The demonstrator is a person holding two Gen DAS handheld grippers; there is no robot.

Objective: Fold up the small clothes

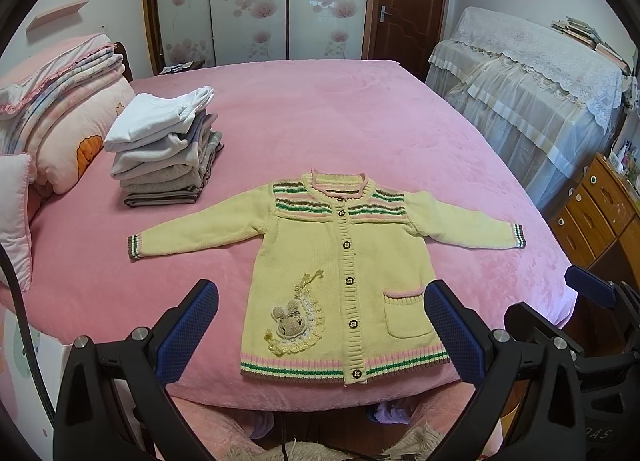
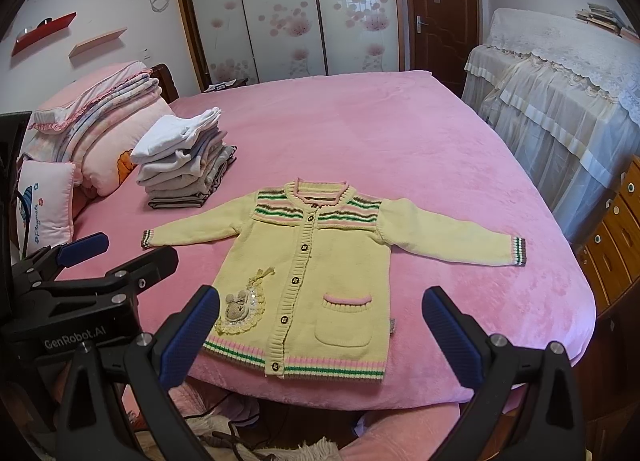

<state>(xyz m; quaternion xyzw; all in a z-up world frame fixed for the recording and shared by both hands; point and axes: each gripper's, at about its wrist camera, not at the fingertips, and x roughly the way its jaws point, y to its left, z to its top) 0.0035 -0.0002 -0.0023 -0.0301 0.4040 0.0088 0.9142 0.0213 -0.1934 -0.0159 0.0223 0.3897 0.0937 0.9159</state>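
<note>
A small yellow knitted cardigan (image 1: 344, 265) (image 2: 320, 269) with striped yoke, buttons, a bunny patch and a pocket lies flat and face up on the pink bed, both sleeves spread out. My left gripper (image 1: 320, 329) hovers open in front of the cardigan's hem, nothing between its blue pads. My right gripper (image 2: 320, 333) is also open, above the hem near the bed's front edge, holding nothing. In the left wrist view the right gripper (image 1: 592, 289) shows at the right edge; in the right wrist view the left gripper (image 2: 92, 257) shows at the left.
A stack of folded clothes (image 1: 168, 149) (image 2: 184, 161) stands on the pink bed (image 1: 340, 117) behind the cardigan's left sleeve. Pillows and folded bedding (image 1: 60, 109) lie at the left. A lace-covered piece of furniture (image 1: 540, 93) and a wooden dresser (image 1: 600, 205) stand to the right.
</note>
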